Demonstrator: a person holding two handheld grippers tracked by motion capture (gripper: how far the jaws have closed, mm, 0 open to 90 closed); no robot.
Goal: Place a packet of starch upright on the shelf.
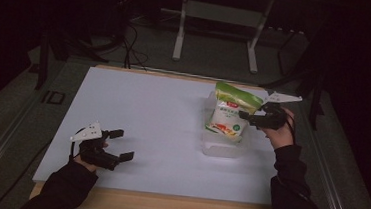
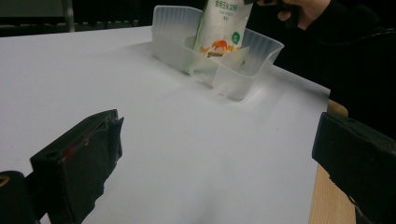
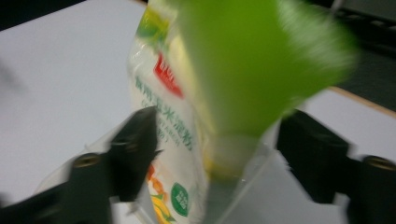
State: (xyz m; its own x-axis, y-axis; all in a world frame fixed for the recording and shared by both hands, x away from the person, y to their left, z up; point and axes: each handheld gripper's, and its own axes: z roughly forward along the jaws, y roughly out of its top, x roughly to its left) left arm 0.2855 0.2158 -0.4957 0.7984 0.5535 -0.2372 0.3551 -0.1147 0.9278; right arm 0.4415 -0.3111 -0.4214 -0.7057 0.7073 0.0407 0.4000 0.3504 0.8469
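- Right now the right gripper (image 1: 247, 115) is up against the green-and-white pouch (image 1: 230, 113), which stands upright in the clear plastic bin (image 1: 222, 148) on the right half of the table (image 1: 143, 111).
- Looking along the right gripper view, its jaws stand apart on either side of the pouch (image 3: 187, 140), with a gap on both sides, so I'd say they are not clamped on it; the frame is blurred, though, so light contact can't be ruled out.
- My read: this is either the letting-go just after the pouch went into the bin, or the approach to pick it out. I can't tell which.
- Next move, as I judge it: if placing, draw the right gripper straight back without knocking the tall, soft pouch over; if picking, close on the upper body and lift straight up past the bin wall.
- Over on the near left, the left gripper (image 1: 120, 144) rests just above the bare table, jaws wide apart and holding nothing, well clear of the bin.
- From the left gripper view the pouch (image 2: 219, 28) sits in one compartment of the divided bin (image 2: 243, 79), its bottom edge down inside the walls.
- The look of it: a flexible bag, bright green across the top, white below with a red logo, green lettering, an orange picture near the base and a small round green badge.
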